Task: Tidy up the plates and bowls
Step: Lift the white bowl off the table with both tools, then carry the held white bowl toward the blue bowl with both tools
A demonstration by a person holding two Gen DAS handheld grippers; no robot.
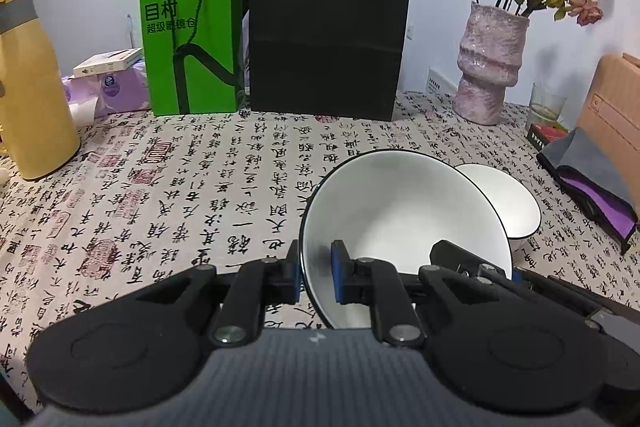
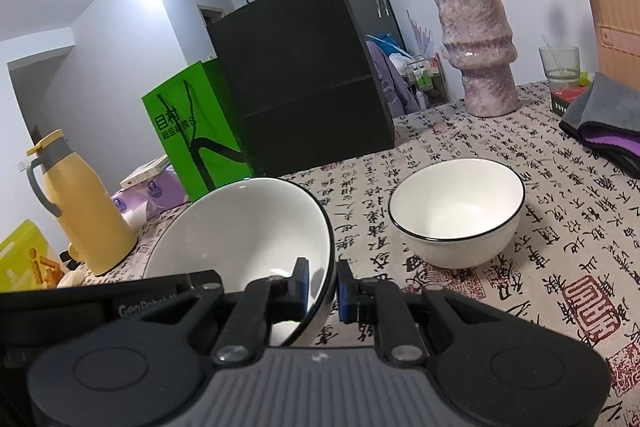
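A large white bowl with a dark rim (image 1: 400,211) is held tilted above the calligraphy-print tablecloth (image 1: 200,187). My left gripper (image 1: 316,267) is shut on its left rim, one pad inside and one outside. My right gripper (image 2: 323,287) is shut on the opposite rim of the same bowl (image 2: 248,227). One of the right gripper's fingers (image 1: 448,251) shows inside the bowl in the left wrist view. A smaller white bowl with a dark rim (image 2: 460,211) stands upright on the cloth just right of the held one, partly hidden behind it in the left wrist view (image 1: 508,203).
A black paper bag (image 1: 328,27) and a green bag (image 1: 188,39) stand at the back. A yellow thermos (image 1: 28,87) is at the left with purple tissue packs (image 1: 108,87). A pink vase of flowers (image 1: 488,63), a glass (image 2: 560,63) and a folded grey-purple cloth (image 2: 608,123) sit at the right.
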